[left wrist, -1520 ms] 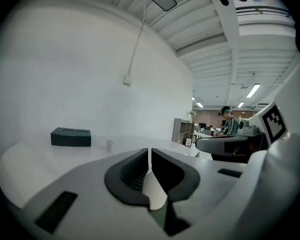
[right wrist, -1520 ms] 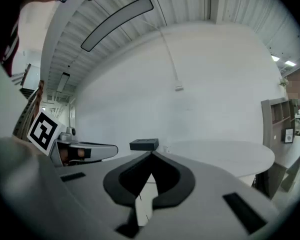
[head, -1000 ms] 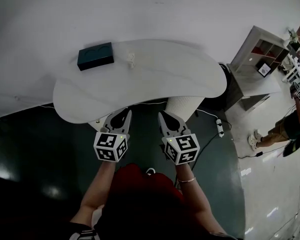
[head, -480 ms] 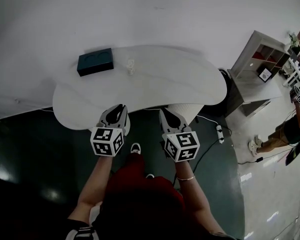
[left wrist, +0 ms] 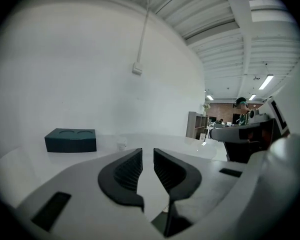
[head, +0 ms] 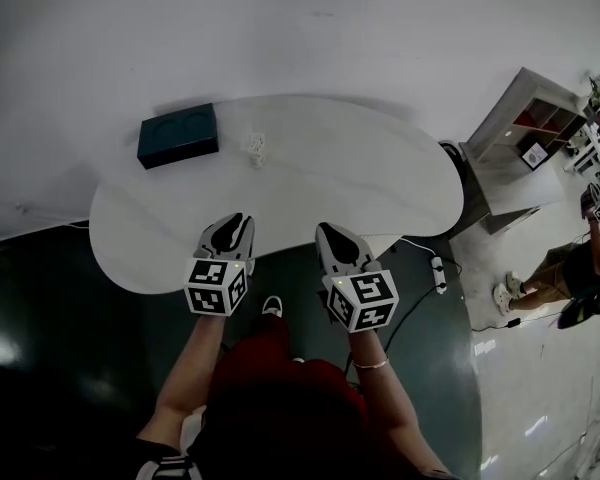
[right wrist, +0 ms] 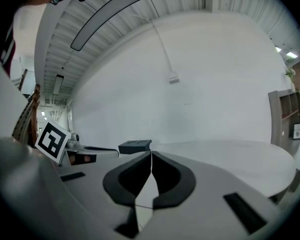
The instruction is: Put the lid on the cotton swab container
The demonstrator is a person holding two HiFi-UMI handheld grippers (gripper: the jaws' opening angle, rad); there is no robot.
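Observation:
A small clear container (head: 256, 146) stands toward the back of the white curved table (head: 380, 183); in the left gripper view the container (left wrist: 121, 143) is small and far off, and I cannot make out a separate lid. Left of it lies a dark teal box (head: 178, 135) with two round recesses, which also shows as a box (left wrist: 70, 140) and a box (right wrist: 135, 146) in the two gripper views. My left gripper (head: 235, 222) hovers over the table's near edge, all but shut, a thin gap and nothing in it (left wrist: 142, 152). My right gripper (head: 330, 232) is beside it, shut and empty (right wrist: 151, 154).
A grey shelf unit (head: 525, 128) stands to the right of the table. A person (head: 570, 263) is at the far right on the light floor. A power strip (head: 439, 255) and a cable lie on the floor by the table's foot. The wall runs close behind the table.
The table has come nearer and both grippers' tips now reach over its near edge. Neither gripper's jaws have visibly changed.

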